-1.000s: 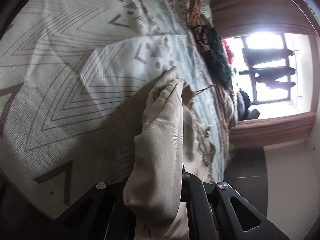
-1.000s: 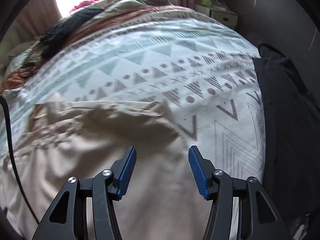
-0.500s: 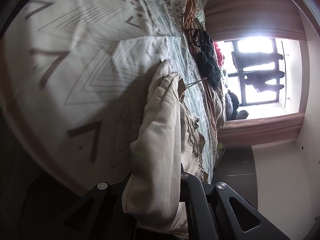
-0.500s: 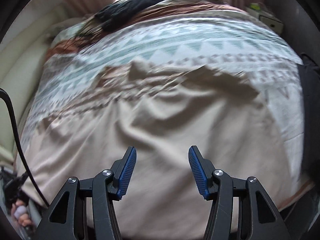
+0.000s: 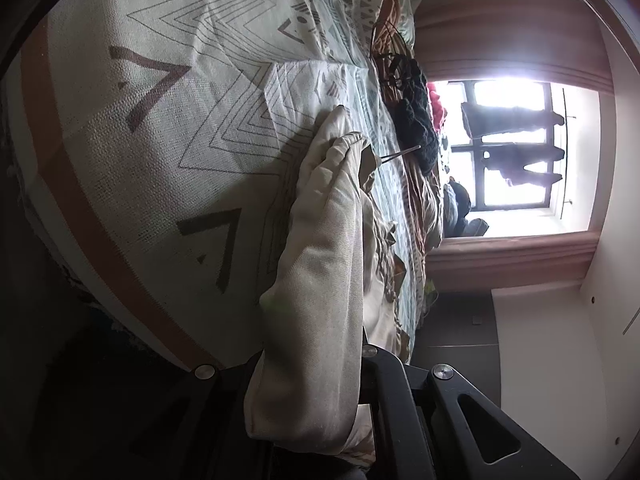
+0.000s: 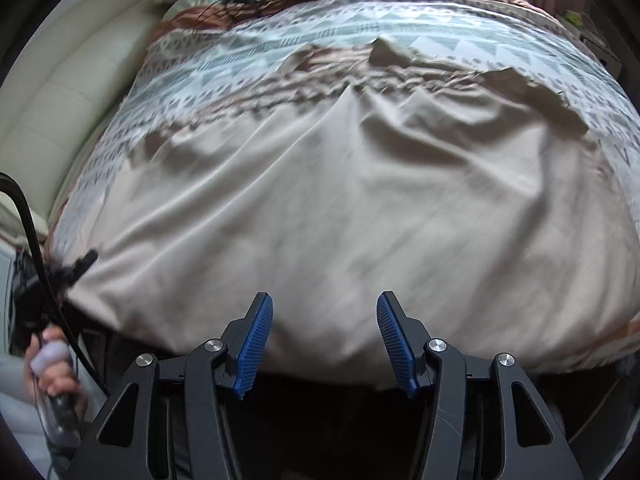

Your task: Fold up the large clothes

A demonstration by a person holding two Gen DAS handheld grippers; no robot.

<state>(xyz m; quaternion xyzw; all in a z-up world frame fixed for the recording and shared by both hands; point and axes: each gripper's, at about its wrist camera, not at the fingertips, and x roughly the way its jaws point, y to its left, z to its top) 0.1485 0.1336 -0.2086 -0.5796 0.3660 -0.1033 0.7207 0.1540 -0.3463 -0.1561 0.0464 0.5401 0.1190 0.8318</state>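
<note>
Beige garment (image 6: 332,208) lies spread over the patterned bed (image 6: 460,46), its near hem hanging at the bed's near edge. My left tongs (image 5: 320,380) are clamped on a bunched corner of it. My right tongs (image 6: 325,338) stand half open above the hem, empty. Cloth looks thin, limp and slippery; best pinched at hem or corner.

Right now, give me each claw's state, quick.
Left claw: closed on the beige garment.
Right claw: open, empty, above the garment.
</note>
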